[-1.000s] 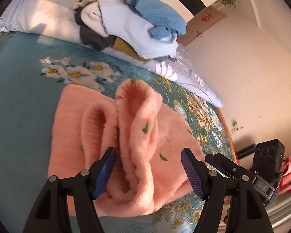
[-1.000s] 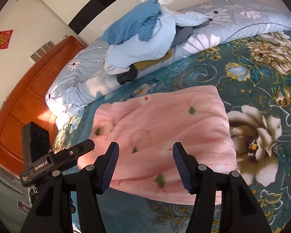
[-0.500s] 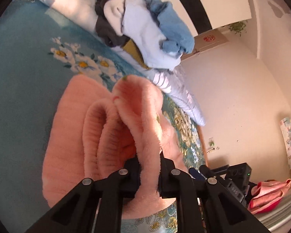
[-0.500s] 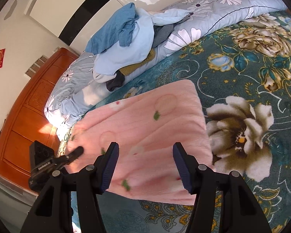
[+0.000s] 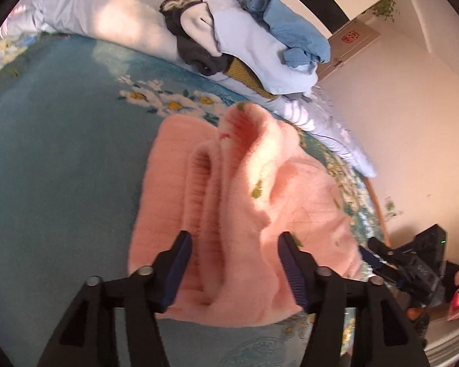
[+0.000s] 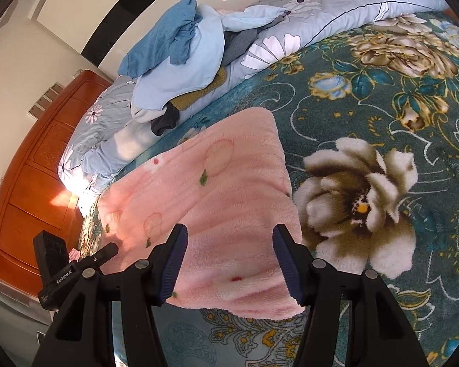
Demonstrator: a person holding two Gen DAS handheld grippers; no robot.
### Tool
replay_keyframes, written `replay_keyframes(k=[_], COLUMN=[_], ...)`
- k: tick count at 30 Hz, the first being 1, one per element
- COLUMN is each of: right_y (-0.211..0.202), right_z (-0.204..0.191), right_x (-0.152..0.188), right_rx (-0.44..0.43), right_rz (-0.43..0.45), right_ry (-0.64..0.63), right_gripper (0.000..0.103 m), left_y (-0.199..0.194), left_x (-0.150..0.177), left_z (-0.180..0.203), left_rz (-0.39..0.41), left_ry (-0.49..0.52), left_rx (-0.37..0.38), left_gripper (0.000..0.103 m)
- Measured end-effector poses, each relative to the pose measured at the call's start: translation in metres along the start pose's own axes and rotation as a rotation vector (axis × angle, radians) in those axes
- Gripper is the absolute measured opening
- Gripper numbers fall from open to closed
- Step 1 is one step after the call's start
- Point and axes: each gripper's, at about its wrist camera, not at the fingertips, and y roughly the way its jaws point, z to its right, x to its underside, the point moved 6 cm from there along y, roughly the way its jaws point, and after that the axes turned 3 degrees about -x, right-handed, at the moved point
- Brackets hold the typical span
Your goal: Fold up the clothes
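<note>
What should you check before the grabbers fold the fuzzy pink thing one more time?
1. Left gripper has let go: ok, its jaws are opening and the pads stand clear of the bunched fold between them.
2. Right gripper free: ok, open above the cloth.
3. Pink fleece garment lying flat: not ok, one end is humped into ridges.
4. Garment fully on the bedspread: ok.
5. Pile of unfolded clothes out of the way: ok, apart on the quilt.
6. Underside smooth: cannot tell.
</note>
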Motion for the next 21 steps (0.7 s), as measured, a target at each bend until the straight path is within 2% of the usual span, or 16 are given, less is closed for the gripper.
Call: replay_keyframes(k=[1,2,5,12,15,19,21], right_y=[-0.001,-0.001,0.000,-0.003,-0.006,-0.008,-0.010], right_z=[0.000,0.000,0.003,0.008,0.008,0.007,0.006], right_x=[0.000,0.000,0.003,0.008,0.006,0.004,0.002], right_rx=[-0.002,-0.004,-0.005,-0.004,-0.014,-0.011,-0.016], right_rz=[0.001,0.003,-0.006,-0.014,-0.007,-0.003,0.000], right_ry=[0.002,0.004,0.016,0.030,0.047,0.047,0.047], right_gripper=[0.059,0.059,0.059,0.059,0.059,0.059,0.059], left_y=[0.000,0.003,0.018,0.017,0.017,0.011,-0.004], left_x=[0.000,0.001,0.010,0.005,0.002,-0.006,-0.018], left_z=[-0.001,-0.004,-0.009,-0.015,-0.007,0.005,0.010], left_rz=[0.008,-0.009,-0.088,-0.046,-0.026,0.000,0.035], left_ry=[0.013,0.005,-0.091,-0.248,-0.207,-0.162,-0.148], left_rx=[-0.024,-0.014,0.117,0.309,0.262,0.241,0.276], left_gripper=[0.072,0.072,0.072,0.068,0.036,0.028,0.027])
